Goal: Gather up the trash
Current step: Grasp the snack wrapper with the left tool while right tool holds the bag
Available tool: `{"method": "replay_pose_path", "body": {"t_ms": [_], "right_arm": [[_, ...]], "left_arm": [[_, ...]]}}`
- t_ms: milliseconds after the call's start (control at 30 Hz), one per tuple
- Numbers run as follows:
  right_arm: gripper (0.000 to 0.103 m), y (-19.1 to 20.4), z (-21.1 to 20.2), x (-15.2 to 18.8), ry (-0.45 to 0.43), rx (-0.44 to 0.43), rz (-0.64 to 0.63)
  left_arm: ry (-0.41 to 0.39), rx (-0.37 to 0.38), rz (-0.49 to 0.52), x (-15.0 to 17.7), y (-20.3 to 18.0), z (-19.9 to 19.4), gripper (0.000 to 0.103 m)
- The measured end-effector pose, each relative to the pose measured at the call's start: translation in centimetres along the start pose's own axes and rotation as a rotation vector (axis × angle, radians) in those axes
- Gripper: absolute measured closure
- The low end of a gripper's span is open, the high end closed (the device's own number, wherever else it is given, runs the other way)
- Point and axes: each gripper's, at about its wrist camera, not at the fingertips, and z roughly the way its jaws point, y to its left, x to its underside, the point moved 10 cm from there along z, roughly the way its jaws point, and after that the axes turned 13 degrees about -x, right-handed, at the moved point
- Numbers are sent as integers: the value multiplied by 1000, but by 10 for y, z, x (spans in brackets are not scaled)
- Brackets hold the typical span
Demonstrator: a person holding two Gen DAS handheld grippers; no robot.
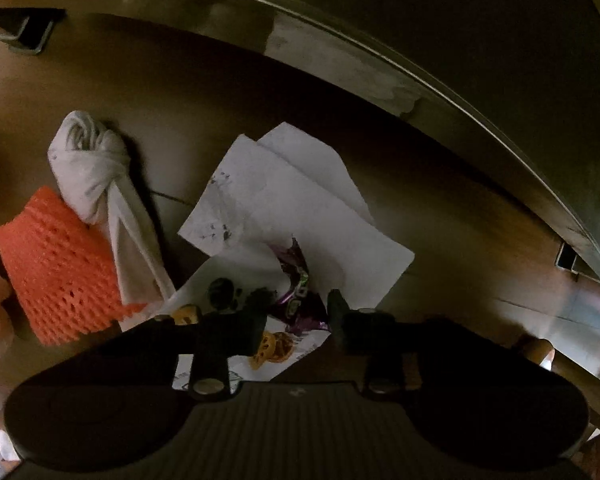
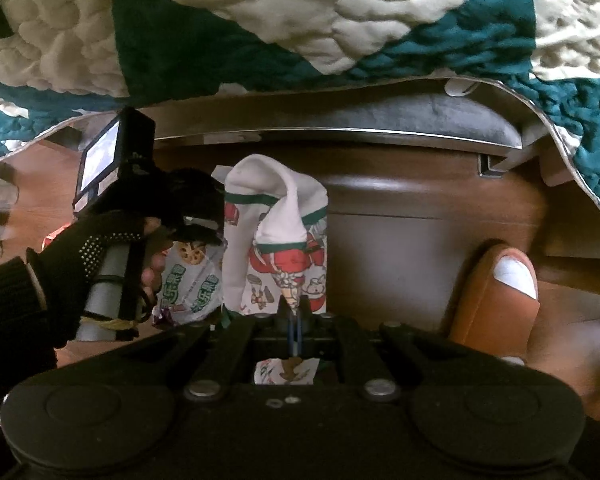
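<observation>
On the brown floor under a bed frame lie a purple foil wrapper [image 1: 300, 280], white paper sheets [image 1: 300, 200], and a snack packet [image 1: 274, 346] printed with lotus slices. My left gripper [image 1: 298, 308] points down at them, its two dark fingers closed in on either side of the crumpled purple wrapper. A gloved hand [image 2: 80, 248] holds that left gripper [image 2: 196, 216] beside the snack packet [image 2: 192, 276]. My right gripper [image 2: 296, 312] is shut on the rim of a white cartoon-printed bag [image 2: 276, 240] with green trim.
A knotted white bag [image 1: 92, 172] and an orange foam net [image 1: 56, 268] lie left of the papers. The metal bed rail [image 1: 340, 60] curves overhead. A green-and-white quilt [image 2: 300, 20] hangs above. A foot in an orange slipper [image 2: 496, 296] stands at the right.
</observation>
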Motion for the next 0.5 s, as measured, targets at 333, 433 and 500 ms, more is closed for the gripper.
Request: {"method": "replay_pose_path", "body": {"t_ms": [333,433,500], "right_arm": [[101,-1,-5,-2,-31,70,-35],[101,-4,-10,-4,-52,84,-33],[101,-5,-15,-6,-73,85,-21]], "left_arm": [[-39,2,-16,29,15,-45,75],[-67,7,-13,42,20,-72,75],[-87,15,-10,49,26,-94,75]]}}
